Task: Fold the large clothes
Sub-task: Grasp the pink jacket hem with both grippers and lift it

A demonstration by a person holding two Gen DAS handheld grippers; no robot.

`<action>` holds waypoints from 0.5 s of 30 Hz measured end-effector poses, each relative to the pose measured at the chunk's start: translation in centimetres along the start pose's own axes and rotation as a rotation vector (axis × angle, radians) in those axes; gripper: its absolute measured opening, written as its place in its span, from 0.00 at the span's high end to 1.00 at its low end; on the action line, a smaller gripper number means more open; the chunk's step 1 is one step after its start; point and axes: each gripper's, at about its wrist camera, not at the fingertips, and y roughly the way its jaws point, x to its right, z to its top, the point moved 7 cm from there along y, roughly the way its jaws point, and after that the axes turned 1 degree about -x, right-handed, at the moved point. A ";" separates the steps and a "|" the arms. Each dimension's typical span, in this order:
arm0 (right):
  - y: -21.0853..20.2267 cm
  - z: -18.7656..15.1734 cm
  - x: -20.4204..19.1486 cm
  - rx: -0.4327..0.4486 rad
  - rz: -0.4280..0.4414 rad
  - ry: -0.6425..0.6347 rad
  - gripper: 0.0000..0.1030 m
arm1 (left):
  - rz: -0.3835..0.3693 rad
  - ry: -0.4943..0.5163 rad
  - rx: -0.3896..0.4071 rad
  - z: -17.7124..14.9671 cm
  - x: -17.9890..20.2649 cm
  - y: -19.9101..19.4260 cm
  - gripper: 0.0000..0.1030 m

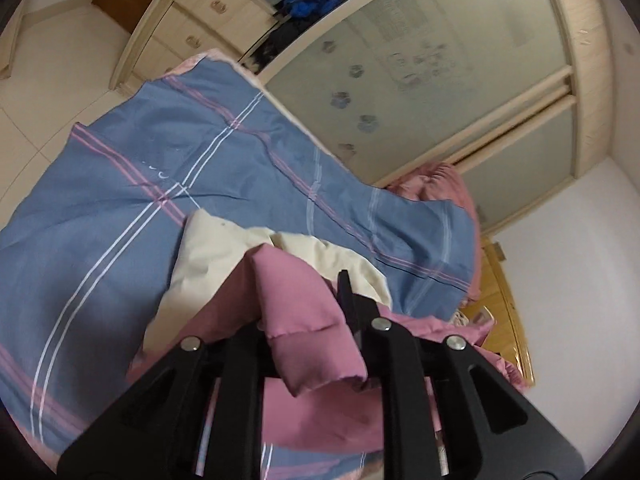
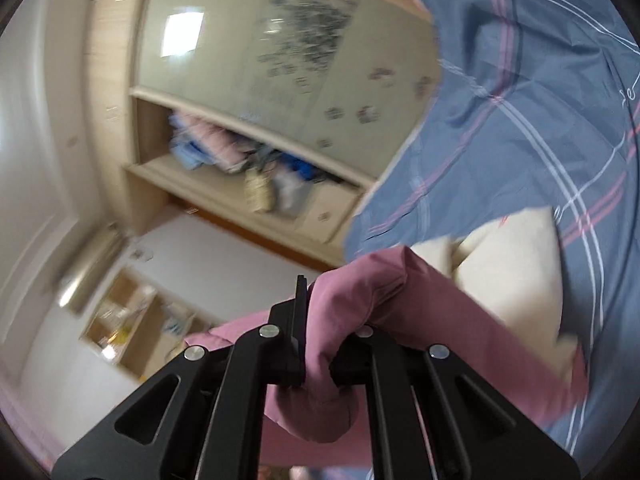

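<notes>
The left gripper point(image 1: 308, 312) is pinching a fold of the pink garment point(image 1: 304, 292); its two black fingers are pressing together on the cloth, and a hemmed edge is hanging down between them. The right gripper point(image 2: 320, 336) is also pinching the same garment point(image 2: 400, 292), with a thick rolled fold sitting between its fingers and bulging out below them.

The garment is lying partly over the bed cover point(image 1: 140, 184), a blue sheet with pink and white stripes. Its cream lining point(image 1: 216, 256) is showing just beyond the pinched pink folds, resting on the cover. In the right view the same lining point(image 2: 516, 264) is lying beside the pink sleeve-like roll, against the cover point(image 2: 540, 100).

Behind the cover, a wardrobe point(image 1: 420, 80) with a frosted sliding door is standing, and next to it drawers point(image 1: 192, 28) in light wood. The right view is blurred, but a shelf point(image 2: 248, 176) near the cover is probably holding clothes and bags.
</notes>
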 end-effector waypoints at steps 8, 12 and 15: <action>8.9 -1.0 14.1 -0.141 -0.175 0.244 0.87 | 0.147 -0.216 -0.184 0.7 -11.4 14.3 0.77; 8.2 -0.7 14.9 -0.157 -0.009 0.318 0.77 | -0.081 -0.390 -0.195 0.8 -14.2 13.5 0.74; 6.3 0.7 13.7 -0.139 0.028 0.290 0.47 | -0.096 -0.362 -0.151 2.3 -13.9 10.2 0.70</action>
